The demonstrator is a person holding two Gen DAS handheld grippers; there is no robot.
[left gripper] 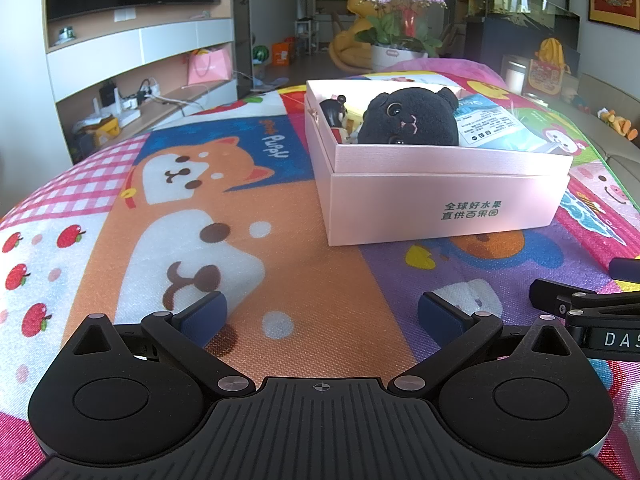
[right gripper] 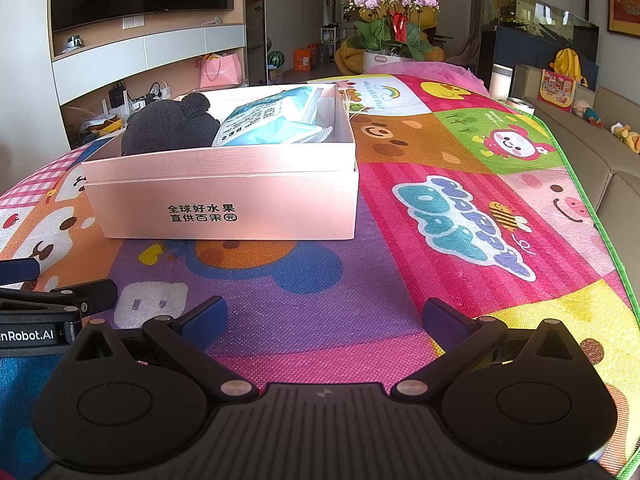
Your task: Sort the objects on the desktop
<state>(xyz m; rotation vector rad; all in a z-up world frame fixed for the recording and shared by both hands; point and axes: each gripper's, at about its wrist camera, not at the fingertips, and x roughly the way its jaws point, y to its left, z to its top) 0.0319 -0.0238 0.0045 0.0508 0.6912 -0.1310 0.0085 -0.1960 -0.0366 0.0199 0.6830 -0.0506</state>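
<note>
A pink box (left gripper: 440, 200) stands on the colourful cartoon mat (left gripper: 300, 280). It holds a black plush toy (left gripper: 412, 118), a small doll figure (left gripper: 336, 116) and a blue-white packet (left gripper: 496, 124). My left gripper (left gripper: 322, 316) is open and empty, low over the mat in front of the box. In the right wrist view the box (right gripper: 224, 204) sits ahead to the left with the plush (right gripper: 168, 126) and the packet (right gripper: 272, 120) inside. My right gripper (right gripper: 324, 320) is open and empty, near the mat, right of the left one.
The right gripper shows at the right edge of the left wrist view (left gripper: 588, 312); the left gripper shows at the left edge of the right wrist view (right gripper: 48, 300). An orchid pot (right gripper: 392, 40) stands past the mat's far end. A sofa (right gripper: 616, 152) lies right of the mat's green edge (right gripper: 592, 208).
</note>
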